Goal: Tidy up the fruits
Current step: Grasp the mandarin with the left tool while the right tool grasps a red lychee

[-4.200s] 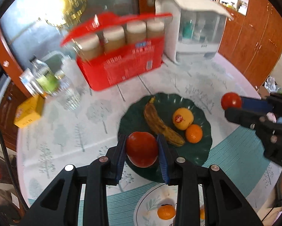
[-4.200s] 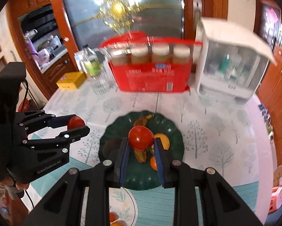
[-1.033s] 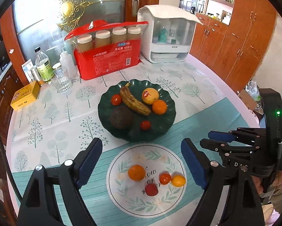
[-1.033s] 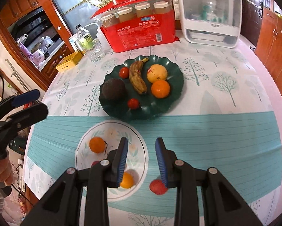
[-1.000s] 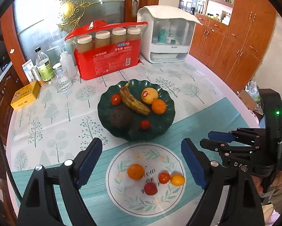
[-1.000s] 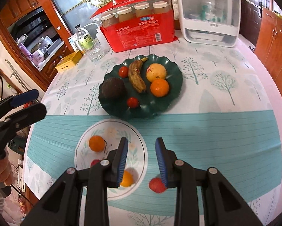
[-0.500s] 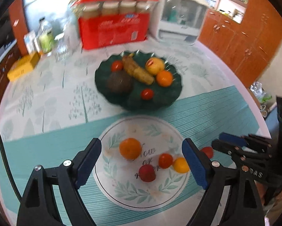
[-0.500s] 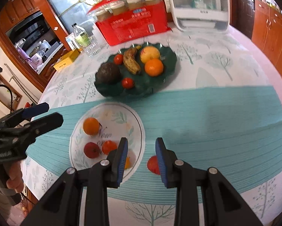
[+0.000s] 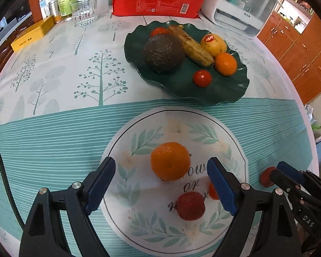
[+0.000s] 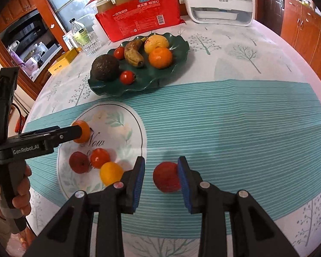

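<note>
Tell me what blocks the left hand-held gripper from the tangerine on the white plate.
Nothing visible does. The left hand-held gripper hangs open right over the tangerine, which sits between its fingers with bare white plate on either side. The nearest fruit, a red one, lies nearer the camera, apart from the tangerine.

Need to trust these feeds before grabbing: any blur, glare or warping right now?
Left wrist: sharp, white plate and orange crisp; fisheye bends the table edge, dark corners. Right wrist: sharp too, soft shadows under the red fruit; bright window washes out the glass door behind.
</note>
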A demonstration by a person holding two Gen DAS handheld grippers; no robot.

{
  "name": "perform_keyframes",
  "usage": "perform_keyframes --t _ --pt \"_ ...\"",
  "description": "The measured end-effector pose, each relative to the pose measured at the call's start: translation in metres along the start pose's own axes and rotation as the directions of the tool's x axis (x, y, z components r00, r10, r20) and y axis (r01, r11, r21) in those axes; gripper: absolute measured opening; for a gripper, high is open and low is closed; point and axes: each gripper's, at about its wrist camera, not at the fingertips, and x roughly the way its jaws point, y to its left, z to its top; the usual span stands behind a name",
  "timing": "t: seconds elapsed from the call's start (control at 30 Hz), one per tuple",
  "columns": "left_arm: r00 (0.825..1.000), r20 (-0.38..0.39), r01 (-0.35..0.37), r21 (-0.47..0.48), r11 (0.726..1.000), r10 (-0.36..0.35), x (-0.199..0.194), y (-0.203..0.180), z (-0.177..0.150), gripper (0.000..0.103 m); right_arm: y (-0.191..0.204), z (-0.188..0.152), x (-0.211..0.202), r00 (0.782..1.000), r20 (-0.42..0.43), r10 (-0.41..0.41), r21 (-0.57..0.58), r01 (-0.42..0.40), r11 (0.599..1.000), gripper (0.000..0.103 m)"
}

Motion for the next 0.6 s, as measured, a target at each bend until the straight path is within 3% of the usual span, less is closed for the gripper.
perform_keyframes --t 0.17,0.6 --pt "1.0 -0.007 -0.003 0.011 1.0 0.003 0.009 -0.004 0.001 0.086 -0.004 -0.003 0.007 1.0 -0.03 -0.008 -0.003 0.008 1.0 0.033" --pt "0.999 -0.035 0.021 0.0 1.0 -0.021 0.019 -0.002 0.001 0.048 -0.006 -0.01 0.015 0.997 -0.068 0.026 0.002 -0.026 1.0 0.036"
